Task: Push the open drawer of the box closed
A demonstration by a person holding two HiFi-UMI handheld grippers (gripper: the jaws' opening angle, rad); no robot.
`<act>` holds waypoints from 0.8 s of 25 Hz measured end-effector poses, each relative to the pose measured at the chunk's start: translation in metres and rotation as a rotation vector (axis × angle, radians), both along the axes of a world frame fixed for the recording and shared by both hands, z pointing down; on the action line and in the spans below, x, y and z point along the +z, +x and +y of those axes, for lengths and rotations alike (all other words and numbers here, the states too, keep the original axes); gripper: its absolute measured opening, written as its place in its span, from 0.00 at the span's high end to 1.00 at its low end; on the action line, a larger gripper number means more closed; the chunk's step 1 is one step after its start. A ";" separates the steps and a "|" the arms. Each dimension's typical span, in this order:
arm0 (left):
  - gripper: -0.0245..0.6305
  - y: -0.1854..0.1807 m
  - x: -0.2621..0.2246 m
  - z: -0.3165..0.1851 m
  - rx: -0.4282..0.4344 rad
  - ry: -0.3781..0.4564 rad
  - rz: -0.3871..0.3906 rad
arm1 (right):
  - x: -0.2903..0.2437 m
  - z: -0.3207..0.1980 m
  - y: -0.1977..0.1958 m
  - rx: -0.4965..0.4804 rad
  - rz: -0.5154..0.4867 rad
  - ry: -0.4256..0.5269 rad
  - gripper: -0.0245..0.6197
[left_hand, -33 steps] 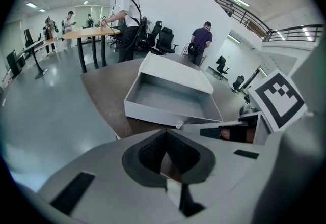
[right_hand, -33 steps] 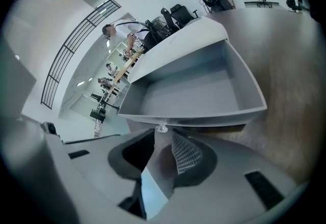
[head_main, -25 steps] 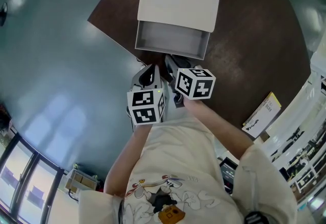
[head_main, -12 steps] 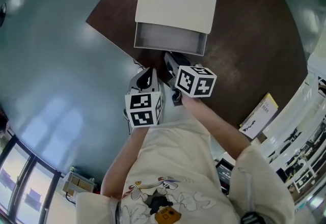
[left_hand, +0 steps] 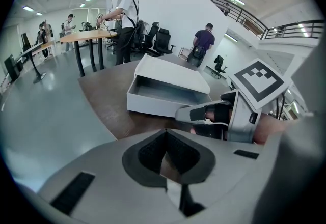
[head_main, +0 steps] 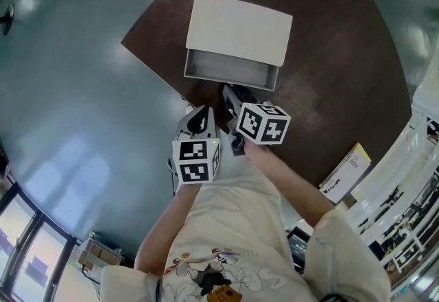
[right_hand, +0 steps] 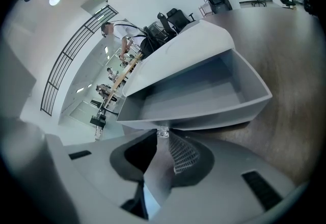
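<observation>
White box [head_main: 239,27] on dark table [head_main: 343,53]

Shirt: cream short-sleeved T-shirt [head_main: 233,225], cartoon print on the front.
Left gripper [left_hand: 164,132]: grey shell, white cube [head_main: 195,160] with black square markers.
Right gripper [right_hand: 162,132]: same grey, matching cube [head_main: 264,122].

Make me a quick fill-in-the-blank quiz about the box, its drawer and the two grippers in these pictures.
1. The box sits on a dark ___ table.
2. Its drawer is ___, not closed.
3. Inside, the drawer holds ___.
4. The gripper nearest the drawer's front is the person's ___ one.

Missing words: brown; open; nothing; right.
</observation>
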State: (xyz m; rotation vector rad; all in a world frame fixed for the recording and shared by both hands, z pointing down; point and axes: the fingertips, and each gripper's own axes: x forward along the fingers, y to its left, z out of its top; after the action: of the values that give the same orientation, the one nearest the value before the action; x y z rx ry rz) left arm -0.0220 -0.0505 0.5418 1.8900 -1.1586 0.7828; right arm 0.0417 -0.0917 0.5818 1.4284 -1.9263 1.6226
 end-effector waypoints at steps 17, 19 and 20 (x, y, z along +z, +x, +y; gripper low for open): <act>0.95 0.008 0.002 -0.014 -0.020 -0.007 -0.001 | -0.001 -0.045 0.013 0.002 -0.005 0.026 0.84; 0.95 0.009 0.003 -0.016 -0.023 -0.009 -0.001 | 0.000 -0.048 0.014 0.001 -0.006 0.028 0.84; 0.95 0.009 0.003 -0.016 -0.024 -0.010 -0.002 | 0.000 -0.049 0.014 0.000 -0.006 0.029 0.84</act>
State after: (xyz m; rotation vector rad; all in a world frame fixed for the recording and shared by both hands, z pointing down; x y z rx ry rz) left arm -0.0127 -0.0666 0.5450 1.8645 -1.1744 0.7756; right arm 0.0557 -0.1406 0.5815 1.4357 -1.9605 1.6068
